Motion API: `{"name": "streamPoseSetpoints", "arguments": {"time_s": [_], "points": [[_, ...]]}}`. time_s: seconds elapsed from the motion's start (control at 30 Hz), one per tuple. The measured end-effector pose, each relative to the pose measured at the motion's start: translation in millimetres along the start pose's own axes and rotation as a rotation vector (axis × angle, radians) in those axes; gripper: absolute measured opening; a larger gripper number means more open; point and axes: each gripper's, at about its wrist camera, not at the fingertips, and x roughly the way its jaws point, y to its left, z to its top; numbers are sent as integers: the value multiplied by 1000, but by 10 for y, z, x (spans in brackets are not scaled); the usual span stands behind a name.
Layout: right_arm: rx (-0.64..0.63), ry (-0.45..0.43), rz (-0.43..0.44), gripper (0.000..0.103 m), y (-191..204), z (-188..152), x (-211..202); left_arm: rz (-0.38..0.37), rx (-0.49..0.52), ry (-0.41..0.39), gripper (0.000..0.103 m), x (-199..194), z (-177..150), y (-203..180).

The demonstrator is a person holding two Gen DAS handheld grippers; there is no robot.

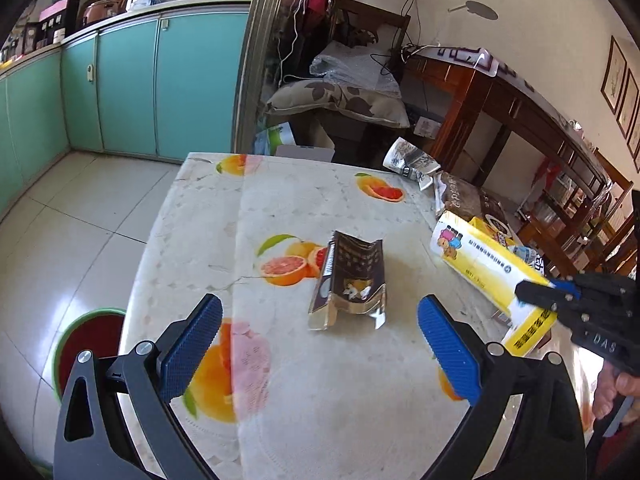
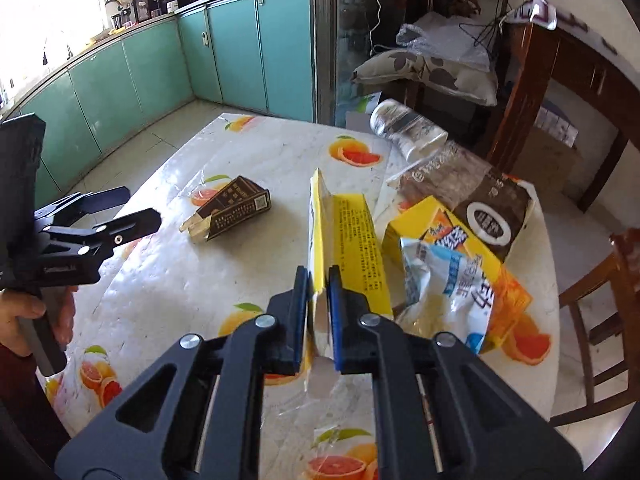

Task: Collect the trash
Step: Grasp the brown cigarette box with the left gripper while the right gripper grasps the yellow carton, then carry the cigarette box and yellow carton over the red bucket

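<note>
From the left wrist view, the left tongs point(image 1: 320, 344) hang wide open above the table point(image 1: 304, 408), and the brown foil packet point(image 1: 350, 284) lies flat on the fruit-print cloth just beyond their pads, untouched. To the right of that packet, the right tongs point(image 1: 536, 294) are clamped on the end of a yellow box point(image 1: 486, 268), which is tilted up off the table. Past the box sit a dark coffee bag point(image 1: 468, 196) and a crumpled silver wrapper point(image 1: 412, 160) at the table's far edge. The step in hand looks like gathering the loose litter, one piece per hand; the left tongs' next move would call for lowering around the brown foil packet and closing on its edge.

From the right wrist view, the right tongs point(image 2: 319, 312) pinch the yellow box's torn flap between closed pads. Left of the box lies the brown foil packet, with the left tongs point(image 2: 134, 204) open beside it. Right of the box is a heap: an orange carton point(image 2: 424, 224), a blue-white pouch point(image 2: 452, 284) and the coffee bag. Teal cabinets point(image 2: 160, 68) line the room beyond the table, and a wooden chair point(image 2: 600, 300) stands at the right.
</note>
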Motion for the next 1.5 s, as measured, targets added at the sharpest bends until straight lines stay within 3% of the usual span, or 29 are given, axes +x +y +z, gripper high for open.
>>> {"name": "streamPoseSetpoints", "arguments": {"time_s": [0.1,0.17,0.2,0.23,0.3,0.37,0.4,0.43,0.63,0.87,1.1,1.2,1.3,1.33,1.5], "points": [[14,74,90,17,-20,-73,20,24,36,41,95,268,39,-130],[10,81,97,47,-31,-103,-4,33,49,73,95,444,94,-193],[13,61,85,74,-41,-110,-49,22,44,86,95,518,129,-216],[15,35,81,78,-51,-106,-112,10,40,93,95,581,164,-239],[43,2,114,78,-131,-78,-213,15,45,111,91,716,221,-288],[105,-27,164,79,-234,-46,-275,27,56,166,63,881,235,-327],[124,-30,177,79,-273,-30,-273,54,87,141,51,881,241,-374],[134,-30,177,79,-285,-27,-261,63,113,156,48,900,241,-413],[160,24,161,79,-297,-35,-17,-14,81,146,46,580,130,-384],[198,56,208,79,-277,-69,131,-14,99,89,46,-2,-79,-307],[186,93,168,78,-210,-125,239,13,83,43,46,-321,-217,-177],[132,101,109,50,-101,-169,267,19,69,25,47,-358,-250,-130],[100,91,87,40,-26,-180,233,4,57,24,47,-375,-274,-93],[98,87,89,28,-18,-175,216,9,61,20,47,-382,-286,-92],[89,63,85,28,69,-186,92,21,72,7,47,-429,-313,-64]]}}
